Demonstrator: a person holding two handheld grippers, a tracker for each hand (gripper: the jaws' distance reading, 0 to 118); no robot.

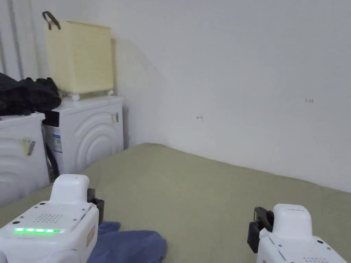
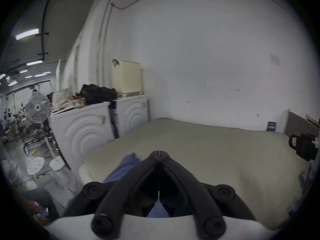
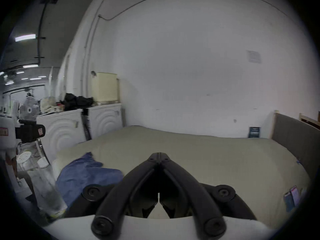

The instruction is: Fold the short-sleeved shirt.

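A blue shirt (image 1: 130, 245) lies crumpled on the olive-green bed (image 1: 205, 191) near its front left corner; it is also in the right gripper view (image 3: 86, 172) and the left gripper view (image 2: 124, 167). My left gripper (image 2: 159, 152) hovers above the shirt, jaws shut together with nothing between them. My right gripper (image 3: 159, 154) is held over bare bed to the right of the shirt, jaws likewise shut and empty. In the head view both white gripper bodies sit low, the left (image 1: 94, 202) and the right (image 1: 260, 222).
Two white washing machines (image 1: 85, 137) stand left of the bed, with a cream laundry basket (image 1: 80, 56) and dark clothes (image 1: 27, 96) on top. A white wall (image 1: 240, 85) runs behind the bed. A grey headboard (image 3: 294, 139) bounds the right side. A fan (image 2: 37, 108) stands on the floor at left.
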